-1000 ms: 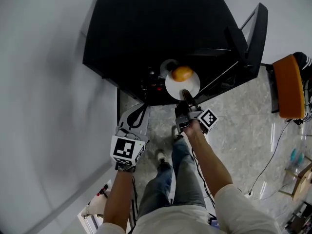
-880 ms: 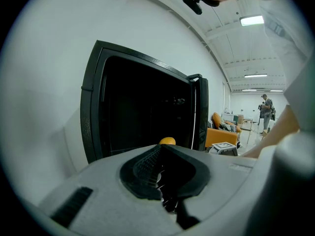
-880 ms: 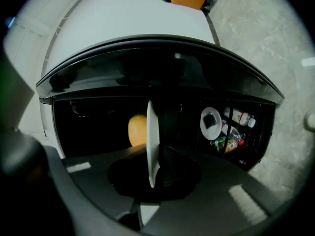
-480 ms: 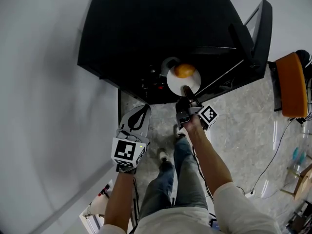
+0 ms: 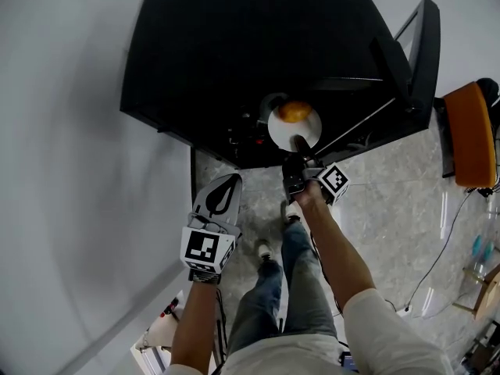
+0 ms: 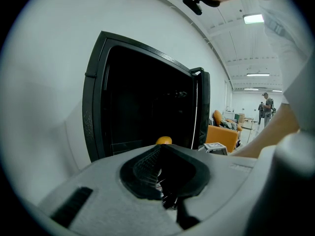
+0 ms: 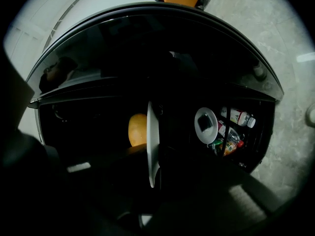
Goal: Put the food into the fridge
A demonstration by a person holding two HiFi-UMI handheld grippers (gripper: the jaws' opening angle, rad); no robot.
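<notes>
Straight ahead of the right gripper (image 5: pixel 298 145), at the mouth of the black fridge (image 5: pixel 234 61), is the white plate (image 5: pixel 278 128) w/ a round orange food item (image 5: pixel 294 112) on its far half; jaws pinch the near rim, plate edge-on betw. them; interior lies directly beyond, so prob. a push fwd; left gripper (image 5: pixel 228 182), jaws pressed together & empty, hangs back-left, well apart.

An orange chair (image 5: pixel 466 135) stands on the grey stone floor (image 5: pixel 383 201), with a plain white wall (image 5: pixel 62 131) at left.
</notes>
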